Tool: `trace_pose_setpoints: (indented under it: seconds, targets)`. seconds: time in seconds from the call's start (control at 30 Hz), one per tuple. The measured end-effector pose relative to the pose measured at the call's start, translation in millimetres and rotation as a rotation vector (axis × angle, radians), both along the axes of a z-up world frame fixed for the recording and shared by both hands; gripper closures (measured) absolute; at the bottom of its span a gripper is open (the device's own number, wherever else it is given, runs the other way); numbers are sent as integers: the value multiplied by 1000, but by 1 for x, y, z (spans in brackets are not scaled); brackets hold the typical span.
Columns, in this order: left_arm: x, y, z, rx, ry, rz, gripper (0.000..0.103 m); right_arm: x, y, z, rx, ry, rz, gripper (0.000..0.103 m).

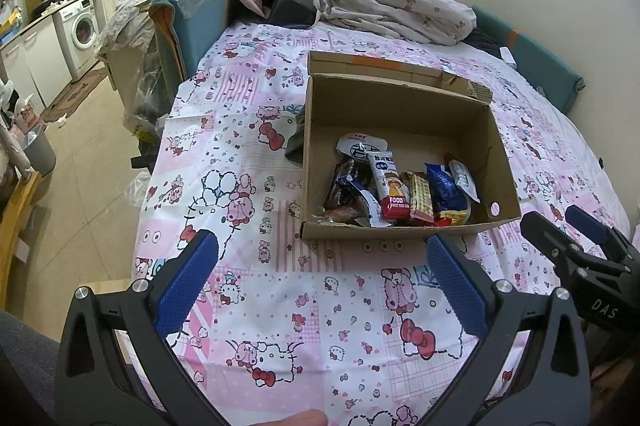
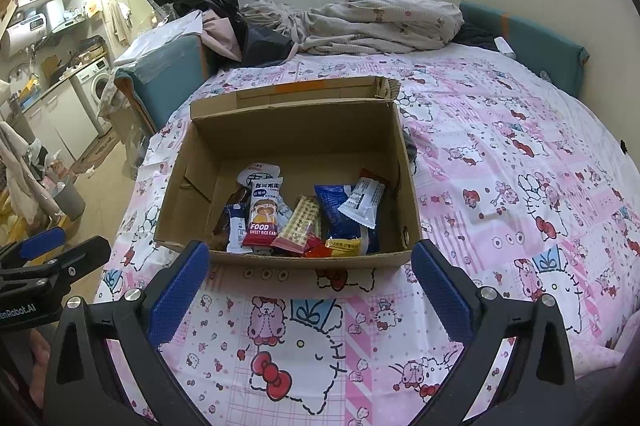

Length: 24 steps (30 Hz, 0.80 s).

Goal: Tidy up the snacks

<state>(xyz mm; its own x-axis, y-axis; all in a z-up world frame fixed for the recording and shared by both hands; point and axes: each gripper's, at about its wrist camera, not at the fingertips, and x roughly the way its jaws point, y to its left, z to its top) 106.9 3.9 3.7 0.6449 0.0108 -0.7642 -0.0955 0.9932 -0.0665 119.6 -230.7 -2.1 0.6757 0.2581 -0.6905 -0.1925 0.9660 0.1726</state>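
An open cardboard box [image 1: 504,161] [image 2: 180,185] sits on a bed with a pink cartoon sheet. Several snack packets lie inside along its near wall, among them a red-and-white rice cake packet [image 1: 390,185] [image 2: 264,216], a beige checked bar [image 1: 420,199] [image 2: 300,226] and a blue bag [image 1: 444,187] [image 2: 340,211]. My left gripper [image 1: 322,272] is open and empty, hovering over the sheet just short of the box. My right gripper [image 2: 310,282] is open and empty, near the box's front wall. Each gripper shows at the edge of the other's view.
A crumpled quilt [image 1: 400,1] [image 2: 380,17] lies at the far end of the bed by the wall. A teal headboard [image 1: 532,61] runs along the right. Left of the bed are a teal chair [image 1: 192,21], floor clutter and a washing machine [image 1: 82,27].
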Motion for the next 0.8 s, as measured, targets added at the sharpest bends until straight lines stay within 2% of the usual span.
trace_pose_setpoints:
  seconds: [0.8]
  targets:
    - [-1,0,-3,3,8,-7,0,-1,2,0,3,3,-2,0]
